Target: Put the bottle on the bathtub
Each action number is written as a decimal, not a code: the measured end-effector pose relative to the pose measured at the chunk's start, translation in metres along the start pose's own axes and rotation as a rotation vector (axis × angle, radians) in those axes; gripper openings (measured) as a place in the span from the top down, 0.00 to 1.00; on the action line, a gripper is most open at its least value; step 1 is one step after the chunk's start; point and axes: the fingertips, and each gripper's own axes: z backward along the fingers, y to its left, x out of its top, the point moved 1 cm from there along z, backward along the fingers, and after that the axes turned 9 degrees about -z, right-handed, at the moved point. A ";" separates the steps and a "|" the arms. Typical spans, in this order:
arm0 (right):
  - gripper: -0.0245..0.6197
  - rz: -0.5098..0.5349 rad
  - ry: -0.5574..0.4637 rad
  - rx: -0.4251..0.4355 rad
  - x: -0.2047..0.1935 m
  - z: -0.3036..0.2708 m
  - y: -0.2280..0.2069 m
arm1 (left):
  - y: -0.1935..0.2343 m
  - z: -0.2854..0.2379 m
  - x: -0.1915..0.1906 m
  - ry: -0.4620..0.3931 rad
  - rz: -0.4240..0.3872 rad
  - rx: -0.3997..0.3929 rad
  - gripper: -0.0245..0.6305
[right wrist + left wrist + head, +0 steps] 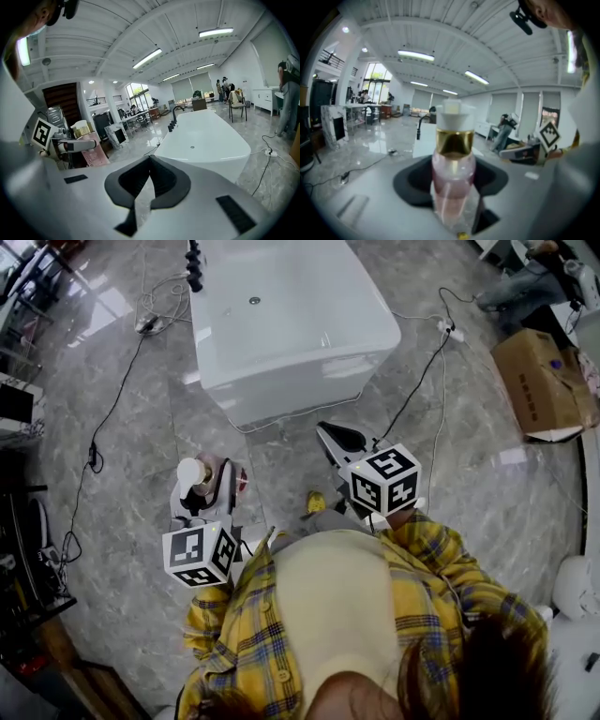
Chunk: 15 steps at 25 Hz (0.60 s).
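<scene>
While clamped between left gripper (208, 491) black pads, bottle (452, 183) stands upright: translucent pink body, gold collar, white cap; held over glossy grey marble floor (141, 484), apart from smooth white rounded bathtub (300, 381); right gripper (150, 159) jaws closed tip to tip, nothing between; both grippers angled slightly downward toward tub.

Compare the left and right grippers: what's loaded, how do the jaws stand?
Load: the left gripper holds the pink bottle upright between its jaws, while the right gripper holds nothing.
Jaws: the left gripper's stand wide, closed on the bottle's body, while the right gripper's meet at the tips.
Shared: both are held in front of the person, pointing toward the white bathtub and short of it.
</scene>
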 end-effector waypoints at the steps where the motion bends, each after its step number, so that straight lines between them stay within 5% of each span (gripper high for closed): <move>1: 0.94 0.004 0.006 0.005 0.002 -0.002 -0.005 | -0.003 -0.006 0.003 0.003 0.002 0.001 0.62; 15: 0.94 0.031 0.034 0.056 0.020 -0.017 -0.058 | -0.023 -0.065 0.023 0.010 0.000 0.044 0.62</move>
